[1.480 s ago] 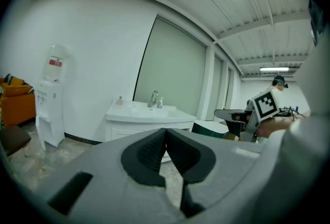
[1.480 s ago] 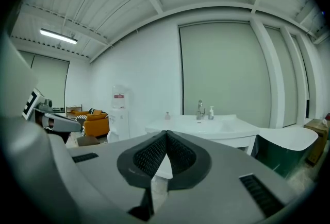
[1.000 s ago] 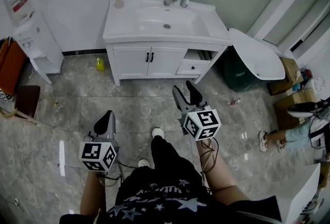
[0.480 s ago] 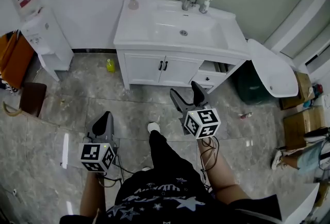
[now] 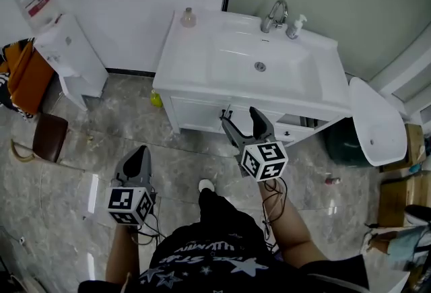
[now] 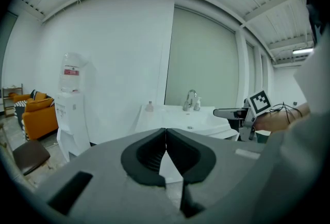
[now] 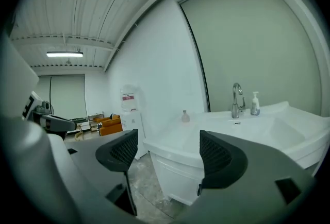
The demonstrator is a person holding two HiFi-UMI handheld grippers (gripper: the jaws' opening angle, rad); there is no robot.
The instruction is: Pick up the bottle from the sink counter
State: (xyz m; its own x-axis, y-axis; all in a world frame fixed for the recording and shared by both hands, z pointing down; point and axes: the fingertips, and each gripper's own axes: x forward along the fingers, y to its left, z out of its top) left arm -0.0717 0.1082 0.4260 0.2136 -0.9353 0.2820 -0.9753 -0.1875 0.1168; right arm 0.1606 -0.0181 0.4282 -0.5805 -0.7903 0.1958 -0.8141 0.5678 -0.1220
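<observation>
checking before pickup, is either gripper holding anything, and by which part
Nothing is held. The left gripper is shut and empty; the right gripper is open with nothing between its jaws. The small bottle stands on the counter.

The bottle [image 5: 188,17] is too small to tell its contents or label.

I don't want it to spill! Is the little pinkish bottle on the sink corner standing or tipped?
Standing. The small pinkish bottle sits upright at the back corner of the white sink counter, cap uppermost.
</observation>
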